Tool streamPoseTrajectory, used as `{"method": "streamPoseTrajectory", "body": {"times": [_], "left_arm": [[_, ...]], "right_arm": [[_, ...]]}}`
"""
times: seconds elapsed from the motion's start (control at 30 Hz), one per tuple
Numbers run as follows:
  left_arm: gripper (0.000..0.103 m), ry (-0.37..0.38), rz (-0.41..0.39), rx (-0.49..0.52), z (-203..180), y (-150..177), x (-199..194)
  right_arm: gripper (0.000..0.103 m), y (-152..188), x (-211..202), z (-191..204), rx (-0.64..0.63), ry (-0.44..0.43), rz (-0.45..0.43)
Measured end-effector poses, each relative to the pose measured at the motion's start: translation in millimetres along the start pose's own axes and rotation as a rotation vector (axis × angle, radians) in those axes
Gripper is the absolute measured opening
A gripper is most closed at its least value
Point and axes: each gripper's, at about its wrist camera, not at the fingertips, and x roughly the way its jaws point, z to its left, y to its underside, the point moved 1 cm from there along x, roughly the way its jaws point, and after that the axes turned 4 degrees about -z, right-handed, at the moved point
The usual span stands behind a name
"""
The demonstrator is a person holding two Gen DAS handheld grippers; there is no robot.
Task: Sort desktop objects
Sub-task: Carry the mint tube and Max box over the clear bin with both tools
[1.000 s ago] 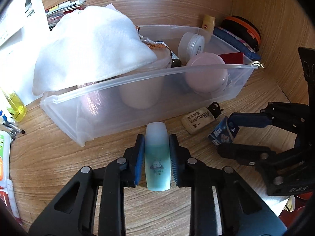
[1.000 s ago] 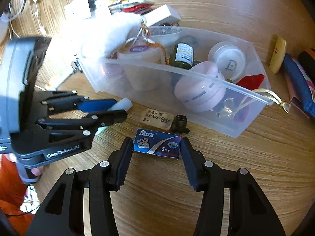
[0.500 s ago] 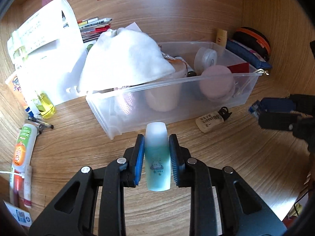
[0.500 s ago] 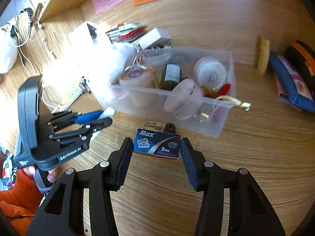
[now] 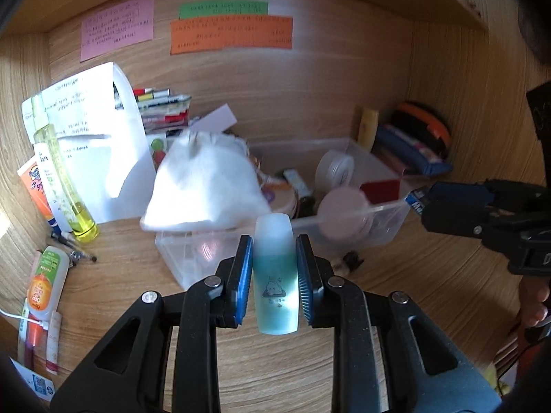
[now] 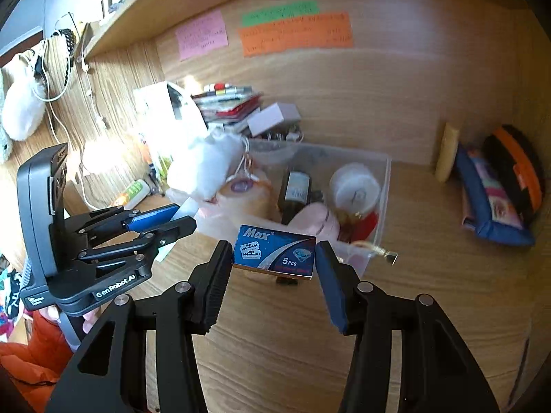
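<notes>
My left gripper (image 5: 274, 275) is shut on a small teal bottle (image 5: 275, 275) with a white cap, held above the desk in front of the clear plastic bin (image 5: 389, 220). My right gripper (image 6: 273, 254) is shut on a blue "Max" razor-blade box (image 6: 274, 252), held in the air just before the bin's (image 6: 385, 186) near corner. The bin holds a white cloth pouch (image 5: 206, 189), a pink round case (image 5: 344, 210), a white jar (image 5: 335, 172) and a dark bottle (image 6: 296, 189). The right gripper shows at the right of the left wrist view (image 5: 423, 203); the left one at the left of the right wrist view (image 6: 175, 216).
An eraser and a black clip (image 5: 351, 261) lie on the desk before the bin. Tubes and a yellow bottle (image 5: 65, 179) stand at the left by a white paper holder (image 5: 100, 144). A blue pouch and an orange-black case (image 6: 499, 192) lie at the right wall.
Both grippers have risen and pulled back from the desk with their loads. The razor-blade box has left the desk surface. The bin now sits lower and farther off in both views.
</notes>
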Motion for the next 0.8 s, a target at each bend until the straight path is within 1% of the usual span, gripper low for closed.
{"method": "streamPoseTrajectory", "body": {"times": [0.27,0.43,0.53,0.6,0.7,0.8], "left_arm": [[0.024,0.018,-0.034,-0.005,6.4,-24.2,2.3],[0.024,0.043,-0.039,-0.017,4.5,-40.6,15.7],[0.024,0.055,-0.036,-0.006,0.7,-48.1,25.0],[0.024,0.056,-0.021,0.001,-1.0,-55.1,35.6],[0.024,0.081,0.013,-0.003,-3.5,-67.4,52.1],[0.024,0.092,0.028,-0.006,-5.8,-80.3,64.3]], "right_arm": [[0.046,-11.9,5.2,-3.6,-0.038,0.005,-0.007],[0.046,-23.1,13.8,-9.4,-0.054,0.014,-0.011],[0.046,-33.5,20.0,-14.9,-0.056,0.029,-0.02],[0.046,-40.0,24.8,-17.9,-0.055,0.039,-0.02],[0.046,-50.8,33.3,-21.0,-0.07,0.055,-0.01],[0.046,-62.0,38.4,-22.9,-0.098,0.124,-0.028]]}}
